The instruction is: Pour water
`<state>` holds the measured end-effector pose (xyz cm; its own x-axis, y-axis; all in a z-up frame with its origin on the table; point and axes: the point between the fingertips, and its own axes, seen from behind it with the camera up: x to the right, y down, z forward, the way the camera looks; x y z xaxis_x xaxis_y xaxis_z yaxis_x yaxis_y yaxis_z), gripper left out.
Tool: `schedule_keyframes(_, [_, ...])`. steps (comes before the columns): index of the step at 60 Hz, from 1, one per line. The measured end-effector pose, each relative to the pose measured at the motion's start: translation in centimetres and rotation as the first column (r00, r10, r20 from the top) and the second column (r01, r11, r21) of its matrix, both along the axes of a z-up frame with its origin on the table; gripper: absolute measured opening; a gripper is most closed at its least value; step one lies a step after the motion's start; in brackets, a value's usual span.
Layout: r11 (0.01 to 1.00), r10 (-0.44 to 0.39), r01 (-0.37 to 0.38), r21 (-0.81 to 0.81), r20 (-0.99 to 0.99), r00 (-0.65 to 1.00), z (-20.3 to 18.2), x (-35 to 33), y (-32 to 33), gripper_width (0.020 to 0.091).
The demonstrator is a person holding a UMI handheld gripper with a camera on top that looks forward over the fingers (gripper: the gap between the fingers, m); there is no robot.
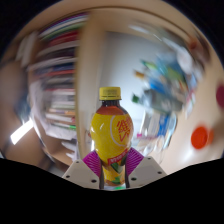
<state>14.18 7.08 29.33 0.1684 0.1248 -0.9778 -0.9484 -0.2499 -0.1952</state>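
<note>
Blurred surroundings are filling most of the gripper view, smeared as if the camera is swinging. A tall bookshelf [58, 85] is taking up the side beyond the left finger, its rows of books showing only as streaks of red, white and dark. A pale wall or pillar [92, 60] is standing beside it, just behind the bottle. On the other side, a light surface carrying colourful shapes [165, 85] is streaking past (posters or stickers, too blurred to tell which). Low down near that side, a small orange-red round object [202, 137] is showing, its identity unclear.

The bottle [112, 133] is standing out sharply against all this. It is a plastic one with a yellow screw cap [110, 94], a dark neck band, and a yellow label with red and orange markings wrapping its body. It is sitting upright along the line of the fingers, rising straight up from between them.

The gripper [112, 163] is reaching up from below, and its two fingers are pressing in on the bottle's lower body from either side. The magenta pads [94, 160] are lying flat against the label with no gap showing on either flank, so the claw is clamped on the bottle. Whether anything is supporting the bottle from below cannot be seen, since its base is hidden behind the gripper.
</note>
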Motion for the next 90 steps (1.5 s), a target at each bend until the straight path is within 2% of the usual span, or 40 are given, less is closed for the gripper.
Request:
schedule_keyframes(5, [0.981,-0.194,0.169,0.096,0.436,0.879,4.1,6.0,-0.2,0.0298])
schedule_keyframes(10, [0.924,-0.377,0.302,0.234,0.682,0.626,5.7,14.6,-1.3,0.0337])
schedule_keyframes(12, [0.903,-0.415,0.336,0.27,0.751,0.514,5.1,17.7,-2.1,0.0348])
schedule_keyframes(14, [0.888,-0.419,0.375,0.267,0.807,0.417,4.6,19.1,-1.6,0.0367])
schedule_keyframes(17, [0.88,-0.392,0.397,0.26,0.869,0.303,1.6,21.9,-2.0,0.0372])
schedule_keyframes(20, [0.884,-0.344,0.407,0.232,0.911,0.227,-3.3,24.8,-2.5,0.037])
schedule_keyframes(28, [0.895,-0.155,0.445,0.036,0.96,0.235,-15.0,26.4,-3.0,0.037])
schedule_keyframes(38, [0.913,-0.108,0.408,0.011,0.97,0.217,-20.3,24.9,-3.1,0.0377])
schedule_keyframes(44, [0.902,-0.061,0.43,-0.019,0.983,0.173,-23.3,25.7,-3.6,0.0395])
schedule_keyframes(49, [0.898,-0.132,0.439,0.04,0.975,0.181,-22.9,25.5,-3.8,0.0407])
schedule_keyframes(57, [0.902,-0.127,0.431,0.038,0.976,0.179,-23.0,25.6,-3.7,0.0421])
schedule_keyframes(63, [0.9,-0.087,0.436,-0.006,0.977,0.195,-23.4,25.7,-3.9,0.0517])
schedule_keyframes(65, [0.894,-0.037,0.443,-0.063,0.976,0.213,-24.3,25.8,-4.1,0.0565])
schedule_keyframes(68, [0.881,0.038,0.448,-0.153,0.966,0.256,-25.8,25.4,-5.0,0.0747])
schedule_keyframes(70, [0.882,0.048,0.438,-0.173,0.958,0.282,-25.9,24.7,-5.4,0.0864])
schedule_keyframes(74, [0.884,0.056,0.429,-0.187,0.952,0.301,-25.6,23.7,-6.9,0.0838])
schedule_keyframes(79, [0.875,0.083,0.44,-0.203,0.957,0.276,-24.6,22.8,-9.4,0.0838])
schedule_keyframes(90, [0.879,0.096,0.435,-0.197,0.965,0.242,-20.0,18.4,-15.6,0.084])
